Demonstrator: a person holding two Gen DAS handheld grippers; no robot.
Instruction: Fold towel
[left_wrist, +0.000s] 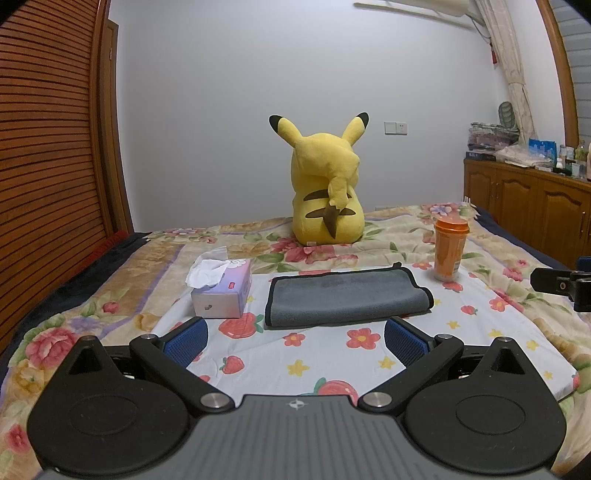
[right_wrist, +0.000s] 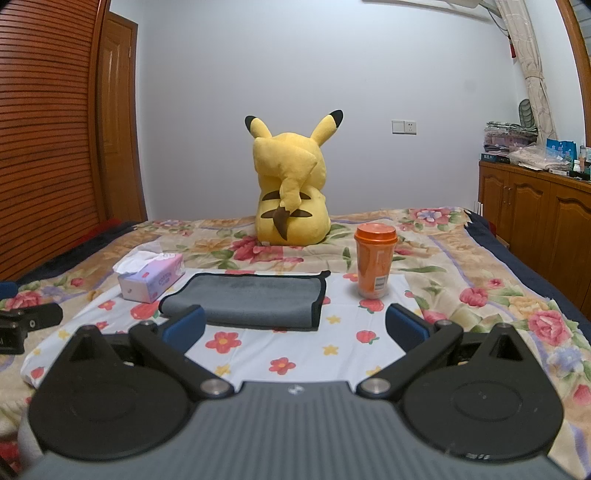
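Observation:
A grey towel (left_wrist: 343, 297) with black edging lies folded over on a white flowered cloth (left_wrist: 332, 354) on the bed; it also shows in the right wrist view (right_wrist: 255, 301). My left gripper (left_wrist: 295, 341) is open and empty, held just short of the towel's near edge. My right gripper (right_wrist: 295, 326) is open and empty, in front of the towel's near right corner. Part of the right gripper shows at the right edge of the left wrist view (left_wrist: 561, 284), and part of the left one at the left edge of the right wrist view (right_wrist: 26, 325).
A tissue box (left_wrist: 221, 291) sits left of the towel and an orange lidded cup (left_wrist: 448, 249) to its right. A yellow plush toy (left_wrist: 325, 184) sits behind on the flowered bedspread. A wooden cabinet (left_wrist: 532, 206) stands at the right, a slatted wooden door (left_wrist: 48, 147) at the left.

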